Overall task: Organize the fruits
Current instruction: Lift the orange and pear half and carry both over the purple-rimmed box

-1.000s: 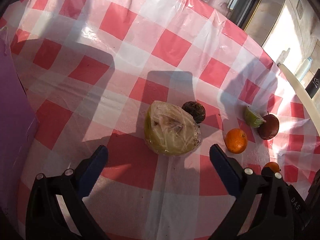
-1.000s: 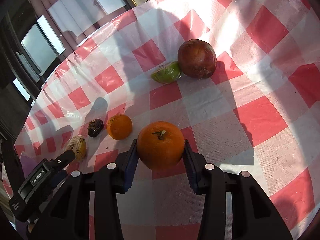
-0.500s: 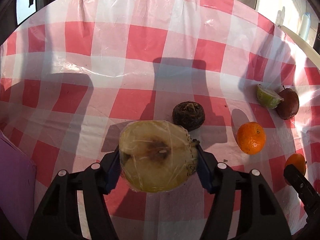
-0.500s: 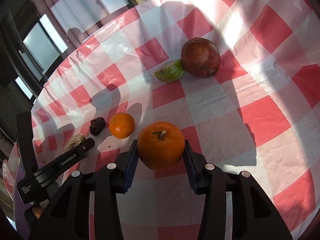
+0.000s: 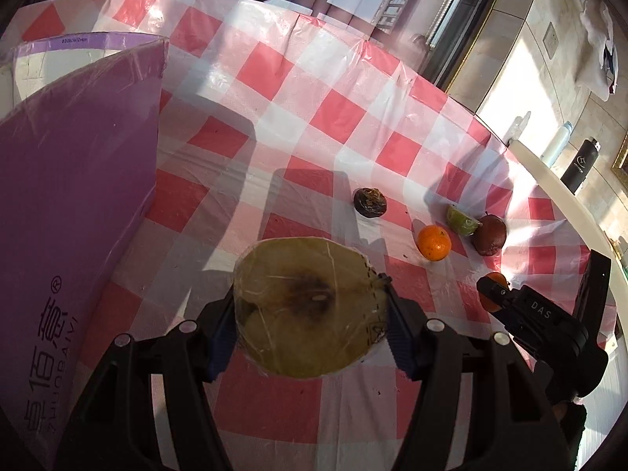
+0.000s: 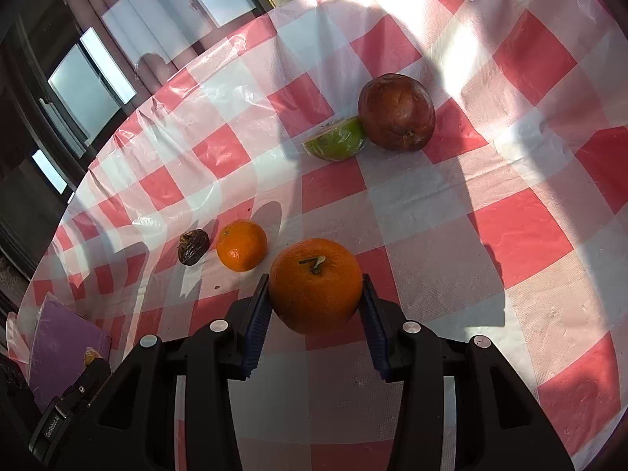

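Note:
My left gripper (image 5: pixel 310 327) is shut on a large yellow-green fruit half wrapped in plastic film (image 5: pixel 304 306), its browned cut face turned toward the camera, held above the checked cloth. My right gripper (image 6: pixel 316 306) is shut on a big orange (image 6: pixel 315 284) with its stem up. On the cloth beyond lie a small orange (image 6: pixel 241 245) (image 5: pixel 433 242), a dark wrinkled fruit (image 6: pixel 191 246) (image 5: pixel 369 202), a wrapped green wedge (image 6: pixel 336 142) (image 5: pixel 462 220) and a dark red round fruit (image 6: pixel 396 112) (image 5: pixel 489 234) touching the wedge.
A purple box (image 5: pixel 66 204) with printed characters stands at the left, also seen as a purple box (image 6: pixel 62 347) low left in the right wrist view. The round table's red-and-white cloth (image 5: pixel 298 90) ends at a window side. Bottles (image 5: pixel 579 165) stand on a ledge far right.
My left gripper closed on the wrapped fruit half, lifted it and swung left, bringing the purple box into view. The right gripper with its orange has stayed still.

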Motion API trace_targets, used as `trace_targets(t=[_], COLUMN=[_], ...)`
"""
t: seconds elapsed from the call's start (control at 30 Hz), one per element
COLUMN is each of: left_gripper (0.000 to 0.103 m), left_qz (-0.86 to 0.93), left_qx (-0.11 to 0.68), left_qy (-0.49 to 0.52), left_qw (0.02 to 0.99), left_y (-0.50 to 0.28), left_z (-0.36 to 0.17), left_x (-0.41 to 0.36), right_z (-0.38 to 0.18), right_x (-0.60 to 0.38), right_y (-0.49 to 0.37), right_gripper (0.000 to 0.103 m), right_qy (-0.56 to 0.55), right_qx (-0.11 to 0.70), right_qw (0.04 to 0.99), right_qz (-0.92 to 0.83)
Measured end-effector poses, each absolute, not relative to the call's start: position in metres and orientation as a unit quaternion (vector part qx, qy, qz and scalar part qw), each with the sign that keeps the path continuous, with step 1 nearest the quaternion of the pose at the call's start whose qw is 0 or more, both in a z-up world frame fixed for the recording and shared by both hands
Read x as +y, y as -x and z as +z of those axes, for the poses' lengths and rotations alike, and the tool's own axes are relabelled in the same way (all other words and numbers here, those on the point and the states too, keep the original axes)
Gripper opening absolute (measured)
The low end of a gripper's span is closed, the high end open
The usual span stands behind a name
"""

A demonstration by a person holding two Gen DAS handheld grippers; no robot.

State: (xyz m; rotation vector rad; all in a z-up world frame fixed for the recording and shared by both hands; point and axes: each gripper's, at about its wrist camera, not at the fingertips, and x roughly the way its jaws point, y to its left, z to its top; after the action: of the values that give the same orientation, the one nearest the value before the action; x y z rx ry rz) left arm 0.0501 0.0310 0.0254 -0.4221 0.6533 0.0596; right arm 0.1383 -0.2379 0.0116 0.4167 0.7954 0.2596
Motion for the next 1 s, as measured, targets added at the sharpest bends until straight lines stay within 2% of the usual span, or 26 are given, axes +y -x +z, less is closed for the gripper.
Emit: trace_targets(t=[0.67, 0.77, 1.0], left_gripper=[0.064, 0.064, 0.064], left_qz=[0.001, 0.000, -0.017], left_qx=[0.319, 0.330, 0.339], left_qy=[0.210, 0.212, 0.182], left_qw=[0.924, 0.920, 0.923], left_y=[-0.053, -0.040, 0.021], left_z=[0.027, 0.025, 0.024], left_x=[0.028, 0.029, 0.019], right_z=[0.019, 0.014, 0.020], right_x=[-0.243, -0.228, -0.201], right_y=[-0.123, -0.099, -0.008], right_gripper=[0.043, 0.043, 0.043], right_qy=[-0.211, -0.210, -0.203], right_qx=[0.362, 0.387, 0.370], right_qw=[0.902, 0.891, 0.898], right_qz=[0.108, 0.112, 0.122])
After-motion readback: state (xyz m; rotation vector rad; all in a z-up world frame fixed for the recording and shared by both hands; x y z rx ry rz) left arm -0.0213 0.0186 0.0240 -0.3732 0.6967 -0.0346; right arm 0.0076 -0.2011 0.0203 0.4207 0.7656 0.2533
